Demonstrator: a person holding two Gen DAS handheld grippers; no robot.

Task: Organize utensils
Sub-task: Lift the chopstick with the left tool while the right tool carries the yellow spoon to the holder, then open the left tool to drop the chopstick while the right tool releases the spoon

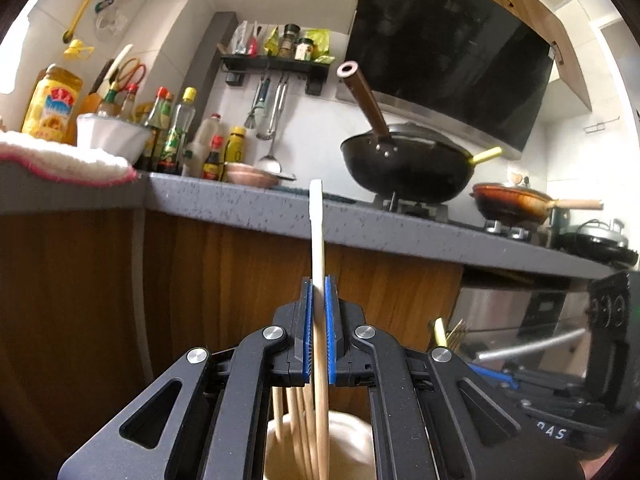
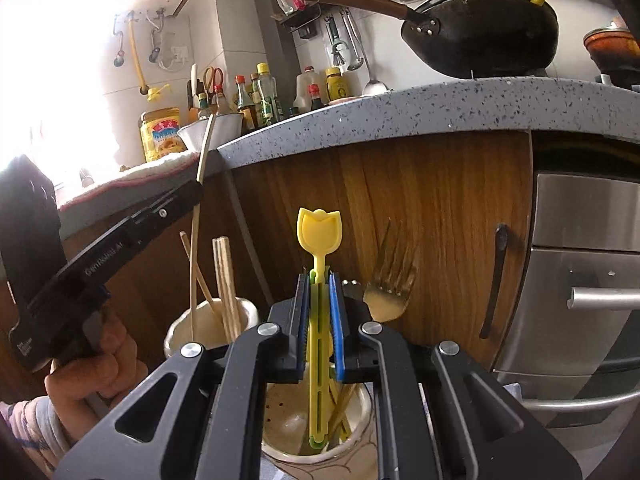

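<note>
My left gripper [image 1: 319, 286] is shut on a pale chopstick [image 1: 317, 232] that stands upright, its lower end in a cream holder [image 1: 352, 440] with several other wooden chopsticks [image 1: 298, 412]. In the right wrist view that gripper [image 2: 199, 184] shows at the left over the same holder [image 2: 180, 330]. My right gripper [image 2: 319, 284] is shut on a yellow tulip-shaped utensil [image 2: 319, 232], upright, its lower end in a second cream cup [image 2: 288, 424] directly below. A gold fork [image 2: 386, 288] stands in that cup too.
A grey speckled countertop [image 1: 248, 210] runs above wooden cabinet doors [image 2: 420, 220]. It holds sauce bottles [image 1: 172, 136], a black wok [image 1: 404, 168] and an orange pan [image 1: 512, 200]. A steel appliance with handles [image 2: 592, 280] is on the right.
</note>
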